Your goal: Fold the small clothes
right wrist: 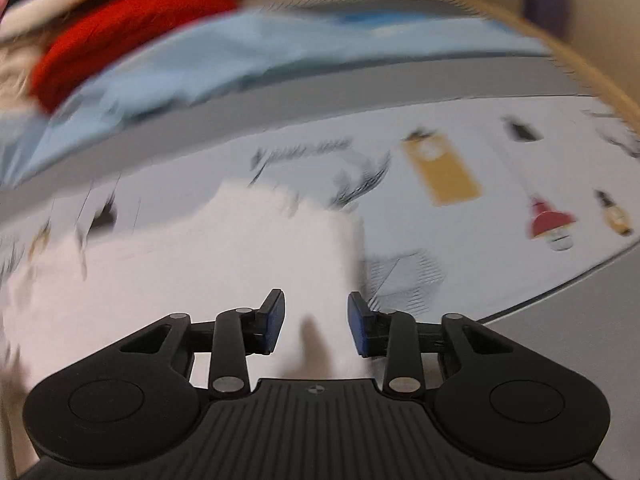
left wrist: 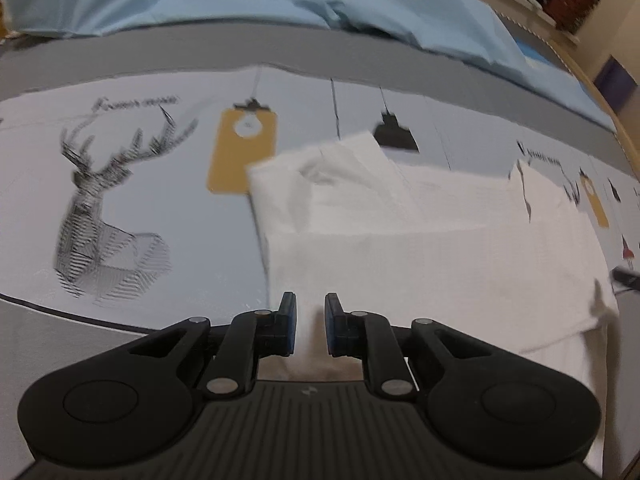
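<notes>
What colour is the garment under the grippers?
White, plain; the garment shows best in the left wrist view.

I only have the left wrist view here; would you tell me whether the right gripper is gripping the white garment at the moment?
Observer: No. The right gripper is open above the white garment, pads clear of the cloth.
Operator: Which part of the garment is it over?
Observer: The edge nearest a grey hatched print on the mat; the picture is blurred.
Operator: Is there anything on the mat further out that side?
Observer: Yes, a printed red lamp and a small yellow one.
</notes>
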`<state>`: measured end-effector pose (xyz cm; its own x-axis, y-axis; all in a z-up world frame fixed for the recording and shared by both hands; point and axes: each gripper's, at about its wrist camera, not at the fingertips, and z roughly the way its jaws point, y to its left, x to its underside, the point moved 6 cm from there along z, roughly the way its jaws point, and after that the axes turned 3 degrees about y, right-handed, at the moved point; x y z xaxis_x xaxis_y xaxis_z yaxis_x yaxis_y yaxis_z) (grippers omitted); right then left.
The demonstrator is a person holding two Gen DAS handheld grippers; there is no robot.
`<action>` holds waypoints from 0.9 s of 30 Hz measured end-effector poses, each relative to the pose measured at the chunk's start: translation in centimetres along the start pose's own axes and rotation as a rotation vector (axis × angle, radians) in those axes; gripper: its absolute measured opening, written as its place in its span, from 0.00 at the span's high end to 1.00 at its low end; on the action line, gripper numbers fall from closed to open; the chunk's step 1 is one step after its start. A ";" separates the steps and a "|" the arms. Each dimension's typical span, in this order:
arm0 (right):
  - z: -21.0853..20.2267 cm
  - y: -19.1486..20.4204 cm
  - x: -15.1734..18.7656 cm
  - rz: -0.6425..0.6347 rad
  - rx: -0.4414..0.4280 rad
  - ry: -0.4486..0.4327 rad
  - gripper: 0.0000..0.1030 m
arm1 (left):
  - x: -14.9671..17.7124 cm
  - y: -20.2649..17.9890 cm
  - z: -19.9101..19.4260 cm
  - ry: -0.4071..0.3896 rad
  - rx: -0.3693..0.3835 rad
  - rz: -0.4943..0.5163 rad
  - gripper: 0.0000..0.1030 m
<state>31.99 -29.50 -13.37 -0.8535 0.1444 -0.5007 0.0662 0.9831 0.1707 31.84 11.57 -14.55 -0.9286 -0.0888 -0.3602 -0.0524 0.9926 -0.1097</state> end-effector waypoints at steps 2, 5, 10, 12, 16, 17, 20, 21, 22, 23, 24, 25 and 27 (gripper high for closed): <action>2.7 -0.4 1.9 -0.014 0.027 0.131 0.67 | 1.1 0.3 2.1 0.064 -0.031 0.019 0.85; 2.5 -0.4 1.9 0.004 0.035 0.120 0.67 | 2.1 1.2 3.7 0.116 -0.085 0.039 0.71; 1.0 -0.2 0.7 -0.010 0.024 0.009 0.65 | 0.2 1.7 1.2 -0.004 -0.053 -0.005 0.72; 3.3 -1.5 1.9 0.001 0.078 0.107 0.64 | 0.8 2.4 2.6 0.051 -0.079 -0.016 0.70; 3.1 -3.2 2.5 0.103 0.090 0.135 0.52 | 1.6 2.7 2.6 0.077 -0.099 -0.028 0.66; 2.2 -3.2 2.3 0.113 0.086 0.114 0.52 | 1.6 2.5 1.7 0.060 -0.106 -0.023 0.66; -1.1 -2.6 1.0 0.082 0.086 0.008 0.52 | 1.5 1.8 -1.7 -0.041 -0.104 -0.017 0.64; -2.3 -2.3 1.1 0.075 0.075 -0.025 0.52 | 1.6 1.6 -2.7 -0.072 -0.103 -0.019 0.64; -3.5 -2.1 1.2 0.074 0.061 -0.051 0.52 | 1.8 1.4 -3.7 -0.098 -0.099 -0.014 0.64; -4.7 -2.0 1.3 0.078 0.044 -0.074 0.52 | 2.1 1.1 -4.7 -0.121 -0.094 -0.005 0.63; -5.8 -1.9 1.1 0.083 0.026 -0.089 0.52 | 2.6 1.0 -5.7 -0.142 -0.093 0.007 0.62; -6.9 -1.8 1.4 0.089 0.011 -0.100 0.52 | 2.9 1.0 -6.3 -0.156 -0.095 0.014 0.61; -9.5 -2.0 2.6 0.106 -0.028 -0.123 0.52 | 3.8 1.1 -7.8 -0.183 -0.099 0.018 0.55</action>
<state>24.77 -32.18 -6.94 -0.7725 0.2612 -0.5789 0.1362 0.9584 0.2506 25.40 12.99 -8.81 -0.8481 -0.0755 -0.5244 -0.0806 0.9967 -0.0131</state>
